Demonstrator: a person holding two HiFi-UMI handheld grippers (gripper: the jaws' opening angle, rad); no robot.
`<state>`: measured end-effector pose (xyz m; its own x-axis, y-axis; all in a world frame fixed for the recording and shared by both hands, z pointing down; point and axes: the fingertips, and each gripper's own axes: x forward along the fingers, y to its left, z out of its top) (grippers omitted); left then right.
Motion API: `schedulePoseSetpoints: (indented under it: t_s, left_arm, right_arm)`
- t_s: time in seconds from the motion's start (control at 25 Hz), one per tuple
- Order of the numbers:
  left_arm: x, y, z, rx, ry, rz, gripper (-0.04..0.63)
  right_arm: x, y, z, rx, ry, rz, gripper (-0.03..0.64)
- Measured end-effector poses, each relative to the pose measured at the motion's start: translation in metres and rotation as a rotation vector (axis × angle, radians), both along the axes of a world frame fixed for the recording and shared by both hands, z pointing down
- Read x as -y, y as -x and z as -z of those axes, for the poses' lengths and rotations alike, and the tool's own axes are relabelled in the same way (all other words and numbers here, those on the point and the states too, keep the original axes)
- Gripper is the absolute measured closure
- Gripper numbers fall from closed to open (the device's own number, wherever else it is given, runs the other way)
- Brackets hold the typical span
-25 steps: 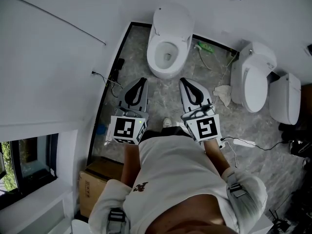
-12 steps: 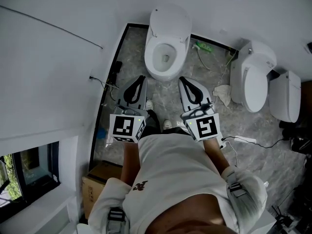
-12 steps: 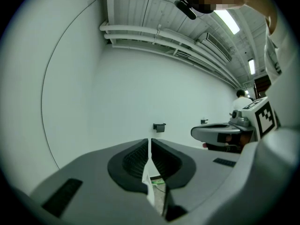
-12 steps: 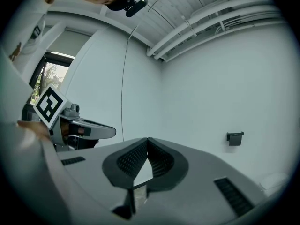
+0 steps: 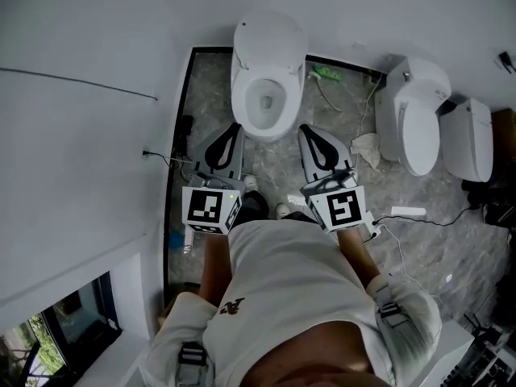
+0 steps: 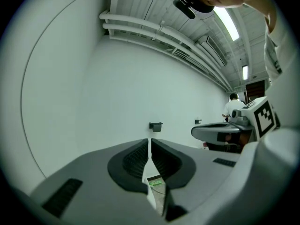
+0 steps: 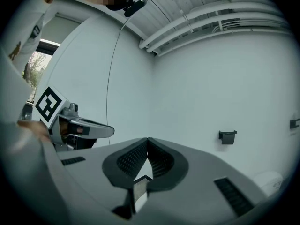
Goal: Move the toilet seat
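Toilet seat (image 5: 243,91): white ring lying around the open bowl of the near toilet (image 5: 270,131), which stands against the white wall (image 5: 97,47) at the top of the head view. The lid (image 5: 270,32) is up behind it, toward the wall. Nothing touches the seat.

My left gripper (image 5: 235,126): held level and pointing at the toilet. Its tip is just short of the bowl's front, a little to its left. In the left gripper view the jaws are pressed together with nothing between them, only a sliver of floor showing below.

My right gripper (image 5: 305,130): parallel to the left one, its tip just to the right of the bowl's front. Its jaws are also together and empty. The two grippers are apart, with the front of the bowl between them.

Surroundings: grey marbled floor (image 5: 282,168). A second toilet (image 5: 415,119) stands well off to the right with its lid down. A small green object (image 5: 326,74) lies on the floor by the wall between the two toilets. A black bracket (image 7: 228,136) is mounted on the wall ahead.
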<state>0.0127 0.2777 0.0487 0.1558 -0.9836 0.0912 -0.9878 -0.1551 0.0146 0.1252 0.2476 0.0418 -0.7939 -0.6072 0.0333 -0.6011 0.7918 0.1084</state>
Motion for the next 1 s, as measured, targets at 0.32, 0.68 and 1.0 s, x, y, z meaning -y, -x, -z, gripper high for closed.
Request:
schedulePoseSetpoints:
  t_s: [0.32,0.68,1.0]
  left_arm:
    - [0.051,0.051,-0.009,0.001,0.011,-0.112,0.560]
    - [0.096,0.096,-0.027,-0.018,0.043,-0.199,0.560]
    - [0.120,0.111,-0.052,-0.044,0.075,-0.238,0.560]
  right_arm:
    - [0.040,0.049,-0.012,-0.029,0.023,-0.112,0.595]
    - [0.073,0.086,-0.028,-0.073,0.063,-0.213,0.595]
    - [0.088,0.099,-0.047,-0.120,0.105,-0.259,0.595]
